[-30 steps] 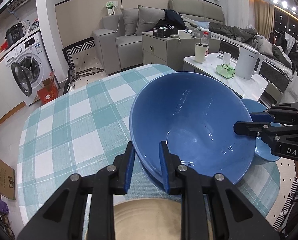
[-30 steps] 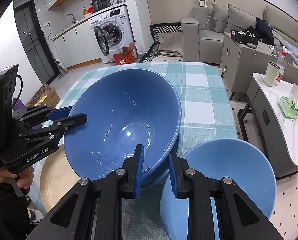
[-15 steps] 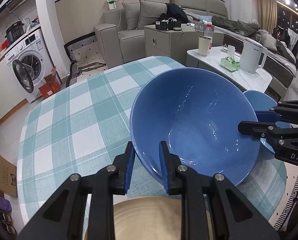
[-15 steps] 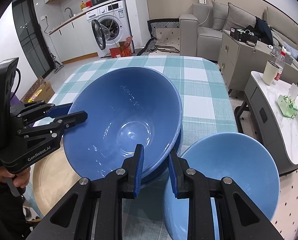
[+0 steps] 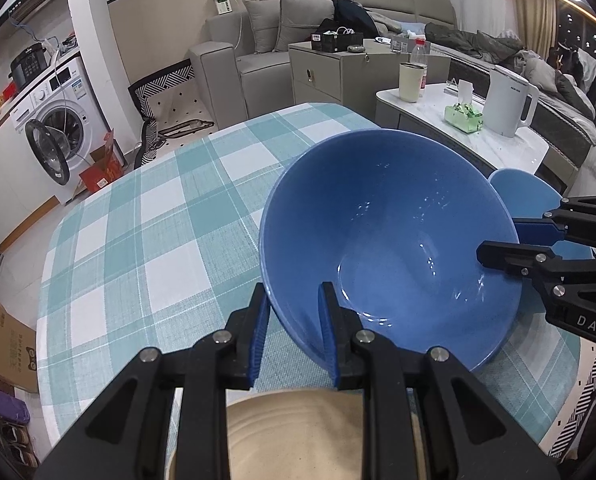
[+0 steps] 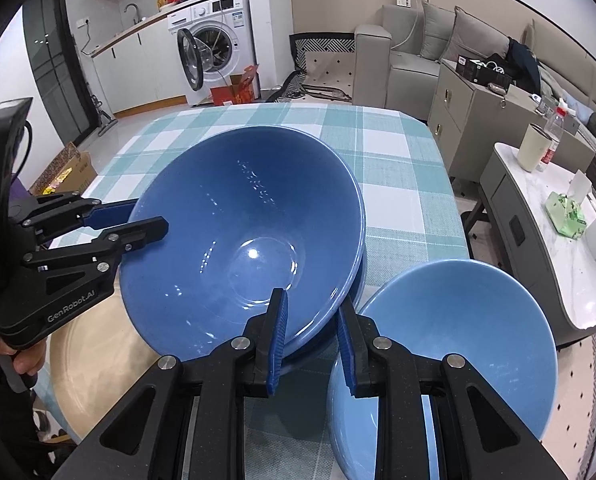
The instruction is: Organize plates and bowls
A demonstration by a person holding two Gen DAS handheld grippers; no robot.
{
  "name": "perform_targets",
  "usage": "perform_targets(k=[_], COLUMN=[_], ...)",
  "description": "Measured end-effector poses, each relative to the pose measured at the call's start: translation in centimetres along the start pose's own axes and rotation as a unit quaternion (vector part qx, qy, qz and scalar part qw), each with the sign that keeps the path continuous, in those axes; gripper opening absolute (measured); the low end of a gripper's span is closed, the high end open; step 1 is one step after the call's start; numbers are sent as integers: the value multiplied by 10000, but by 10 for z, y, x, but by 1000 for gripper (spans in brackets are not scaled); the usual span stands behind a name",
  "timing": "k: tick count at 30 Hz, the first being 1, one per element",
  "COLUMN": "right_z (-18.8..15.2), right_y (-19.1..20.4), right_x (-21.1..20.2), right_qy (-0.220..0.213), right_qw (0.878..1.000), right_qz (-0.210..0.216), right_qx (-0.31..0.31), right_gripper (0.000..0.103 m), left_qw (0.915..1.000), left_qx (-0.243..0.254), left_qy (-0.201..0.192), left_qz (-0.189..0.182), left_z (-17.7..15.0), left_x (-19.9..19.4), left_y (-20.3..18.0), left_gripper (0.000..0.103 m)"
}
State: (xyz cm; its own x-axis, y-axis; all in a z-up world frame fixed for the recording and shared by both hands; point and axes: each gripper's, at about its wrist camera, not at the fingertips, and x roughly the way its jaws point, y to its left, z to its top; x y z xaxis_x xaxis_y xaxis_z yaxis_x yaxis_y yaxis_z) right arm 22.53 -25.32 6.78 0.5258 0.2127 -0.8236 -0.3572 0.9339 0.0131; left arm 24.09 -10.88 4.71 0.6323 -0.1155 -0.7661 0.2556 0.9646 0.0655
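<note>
Left claw clamped on the dark blue bowl rim; right claw clamped on the opposite rim, both angled downward.

bowl: deep blue | tablecloth: teal-white check | plate: beige

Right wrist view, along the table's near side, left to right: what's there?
Left gripper → beige plate → big dark blue bowl, held at its rim by both grippers → right gripper → lighter blue bowl.
</note>
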Motion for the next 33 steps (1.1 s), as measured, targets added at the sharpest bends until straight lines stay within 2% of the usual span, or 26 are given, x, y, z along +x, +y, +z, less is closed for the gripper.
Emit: perform_targets(k=[11,19,21,22,23,25,28,30,33], right_z=[-4,-7,-8,-8,-9,-11,-11,-11,-12], right_y=[6,20,23,24,25,25,17,11,3], right_x=[-1,3,4,4,4,2,-2,-7,-20], right_qy=[-62,-120,-151,-168,-203,-312,-342,-423,-586], right_qw=[9997,9974,9963,9956,9937,9916,9940,9946,9959], right_qz=[-209,-536,-611,-678,-865,-1026,-853,-805,-637], right_qx=[-86,-468,-586,-629,-685,-728,-596,-492,-272], right_gripper=[27,36,41,43,52,57,62,73,83], left_qw=[9999,9998,9998,9998,9999,9999,10000,10000,9998], left_qx=[31,23,29,29,23,33,-2,-46,-110], left_qy=[148,170,201,187,155,101,39,3,-87], left_qz=[-31,-47,-83,-76,-33,-25,-23,-25,-144], left_z=[-3,-4,-4,-4,-4,-3,-3,-2,0], left_x=[8,10,10,9,8,4,-2,-6,-13], left_y=[-1,-1,-1,-1,-1,-1,2,3,4], left_gripper=[23,27,34,42,48,49,50,54,54])
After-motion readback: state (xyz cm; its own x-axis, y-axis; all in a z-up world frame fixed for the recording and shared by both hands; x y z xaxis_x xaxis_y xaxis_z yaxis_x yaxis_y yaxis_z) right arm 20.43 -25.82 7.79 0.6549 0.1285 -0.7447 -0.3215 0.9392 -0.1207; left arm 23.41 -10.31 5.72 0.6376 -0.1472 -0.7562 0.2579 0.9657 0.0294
